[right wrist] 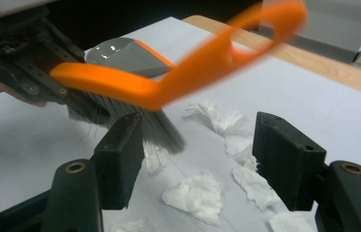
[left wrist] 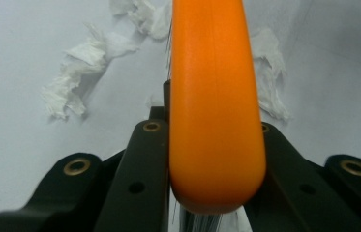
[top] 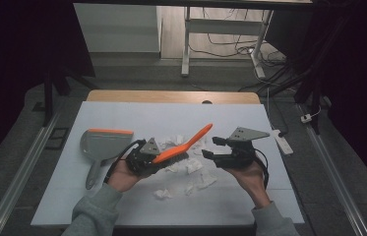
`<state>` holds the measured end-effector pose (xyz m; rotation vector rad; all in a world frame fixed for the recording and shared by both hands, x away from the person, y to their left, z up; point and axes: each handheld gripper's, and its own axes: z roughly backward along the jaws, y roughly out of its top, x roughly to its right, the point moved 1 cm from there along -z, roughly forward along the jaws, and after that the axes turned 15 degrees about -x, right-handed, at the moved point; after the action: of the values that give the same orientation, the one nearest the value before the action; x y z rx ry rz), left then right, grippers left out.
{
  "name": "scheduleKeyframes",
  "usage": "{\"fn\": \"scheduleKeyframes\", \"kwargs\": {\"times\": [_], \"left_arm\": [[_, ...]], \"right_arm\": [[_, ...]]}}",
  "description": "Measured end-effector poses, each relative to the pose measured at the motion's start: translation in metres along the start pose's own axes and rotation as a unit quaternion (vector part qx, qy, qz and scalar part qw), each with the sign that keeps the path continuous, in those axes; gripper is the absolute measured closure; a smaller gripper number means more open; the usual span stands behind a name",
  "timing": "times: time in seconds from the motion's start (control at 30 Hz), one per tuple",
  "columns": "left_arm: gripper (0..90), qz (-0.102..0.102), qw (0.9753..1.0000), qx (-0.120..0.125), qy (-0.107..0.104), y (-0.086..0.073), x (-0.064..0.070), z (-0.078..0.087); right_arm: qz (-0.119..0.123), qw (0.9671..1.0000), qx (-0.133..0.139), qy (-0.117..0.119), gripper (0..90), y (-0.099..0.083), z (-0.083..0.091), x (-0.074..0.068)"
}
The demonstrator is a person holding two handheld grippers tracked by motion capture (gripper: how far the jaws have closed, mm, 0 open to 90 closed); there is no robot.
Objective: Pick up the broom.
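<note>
Sweeping not yet done: scraps lie loose, dustpan empty.
High view: left gripper [top: 147,158] clamps the brush [top: 183,145] over paper scraps [top: 195,178]; dustpan [top: 103,143] well left. Left gripper view: jaws grip the orange back. Right gripper view: right gripper [right wrist: 207,159] gapes, empty.

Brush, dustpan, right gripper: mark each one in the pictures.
brush [top: 185,143]: high view, on its orange handle.
dustpan [top: 103,142]: high view, on its grey scoop.
right gripper [right wrist: 210,159]: right gripper view, midway between its two black jaws.
</note>
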<state>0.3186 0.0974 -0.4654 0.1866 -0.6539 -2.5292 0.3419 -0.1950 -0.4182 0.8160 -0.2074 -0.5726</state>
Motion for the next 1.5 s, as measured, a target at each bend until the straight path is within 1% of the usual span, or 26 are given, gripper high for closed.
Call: {"fn": "scheduleKeyframes", "kwargs": {"times": [0.1,0.27,0.37,0.4,0.43,0.47,0.57,0.6,0.63,0.67,0.73,0.77,0.8,0.83,0.87,0.9,0.97,1.0,1.03,1.07,1.13,1.17,1.23,1.37,1.4,1.5], "left_arm": [[80.0,-0.013,0.9998,-0.013,-0.004,0.001,0.001,-0.001],[80.0,-0.032,0.9989,-0.032,-0.006,0.003,0.005,-0.004],[80.1,-0.04,0.9983,-0.043,-0.005,0.005,0.008,-0.007],[80.1,-0.043,0.998,-0.046,-0.004,0.005,0.009,-0.008],[80.1,-0.049,0.9975,-0.051,-0.003,0.006,0.011,-0.009],[80.1,-0.055,0.9969,-0.056,-0.002,0.008,0.014,-0.01],[80.1,-0.072,0.9953,-0.065,-0.003,0.011,0.02,-0.013],[80.1,-0.079,0.9945,-0.069,-0.001,0.012,0.023,-0.014],[80.1,-0.085,0.9937,-0.072,0.002,0.014,0.026,-0.015],[80.1,-0.09,0.9931,-0.075,0.003,0.015,0.029,-0.016],[80.1,-0.101,0.9918,-0.078,0.005,0.017,0.034,-0.017],[80.1,-0.105,0.9914,-0.078,0.005,0.018,0.036,-0.018],[80.2,-0.109,0.9909,-0.079,0.005,0.019,0.037,-0.018],[80.2,-0.112,0.9905,-0.079,0.006,0.019,0.039,-0.018],[80.2,-0.115,0.9903,-0.078,0.007,0.02,0.04,-0.018],[80.2,-0.116,0.9901,-0.078,0.008,0.02,0.04,-0.017],[80.2,-0.118,0.9901,-0.076,0.006,0.02,0.04,-0.016],[80.2,-0.118,0.9901,-0.076,0.004,0.02,0.04,-0.015],[80.3,-0.118,0.9901,-0.076,0.003,0.02,0.04,-0.015],[80.3,-0.119,0.99,-0.076,0.001,0.019,0.04,-0.015],[80.3,-0.122,0.9897,-0.075,0.001,0.019,0.04,-0.016],[80.2,-0.124,0.9894,-0.076,-0.001,0.019,0.039,-0.016],[80.2,-0.126,0.9892,-0.074,-0.007,0.018,0.038,-0.016],[80.2,-0.14,0.9878,-0.064,-0.022,0.017,0.039,-0.012],[80.2,-0.142,0.9875,-0.063,-0.025,0.017,0.039,-0.012],[80.1,-0.147,0.9866,-0.065,-0.031,0.017,0.04,-0.014]], "right_arm": [[0.018,0.9998,0.001,-0.002,36.6,0.004,0.003,-0.006],[0.06,0.9974,-0.01,-0.04,34.3,0.012,0.008,-0.019],[0.09,0.9947,-0.028,-0.04,34.1,0.016,0.009,-0.028],[0.09,0.9947,-0.028,-0.04,34.1,0.016,0.009,-0.028],[0.099,0.9936,-0.037,-0.04,34.0,0.017,0.008,-0.03],[0.12,0.9906,-0.056,-0.036,34.0,0.018,0.003,-0.033],[0.131,0.9884,-0.07,-0.033,34.0,0.017,-0.003,-0.035],[0.143,0.9852,-0.091,-0.026,34.0,0.016,-0.009,-0.037],[0.143,0.9852,-0.091,-0.026,34.0,0.016,-0.009,-0.037],[0.149,0.9833,-0.103,-0.021,34.2,0.016,-0.013,-0.038],[0.161,0.9773,-0.137,-0.005,35.1,0.014,-0.023,-0.041],[0.161,0.9773,-0.137,-0.005,35.1,0.014,-0.023,-0.041],[0.172,0.9721,-0.159,0.003,36.7,0.012,-0.029,-0.042],[0.172,0.9721,-0.159,0.003,36.7,0.012,-0.029,-0.042],[0.178,0.9694,-0.169,0.006,37.8,0.011,-0.032,-0.043],[0.184,0.9643,-0.19,0.01,39.1,0.009,-0.037,-0.044],[0.184,0.9609,-0.207,0.009,43.5,0.006,-0.041,-0.044],[0.184,0.9609,-0.207,0.009,43.5,0.006,-0.041,-0.044],[0.195,0.9567,-0.216,0.012,51.3,0.004,-0.044,-0.045],[0.198,0.9551,-0.22,0.012,54.1,0.002,-0.045,-0.046],[0.203,0.9542,-0.219,0.016,56.2,0.002,-0.045,-0.046],[0.216,0.9505,-0.222,0.023,59.1,0.001,-0.045,-0.046],[0.219,0.9493,-0.224,0.026,60.4,0.0,-0.044,-0.047],[0.255,0.9396,-0.224,0.038,65.0,-0.004,-0.043,-0.05],[0.26,0.9382,-0.225,0.038,66.0,-0.005,-0.042,-0.051],[0.28,0.9302,-0.235,0.033,68.2,-0.007,-0.043,-0.054]]}}
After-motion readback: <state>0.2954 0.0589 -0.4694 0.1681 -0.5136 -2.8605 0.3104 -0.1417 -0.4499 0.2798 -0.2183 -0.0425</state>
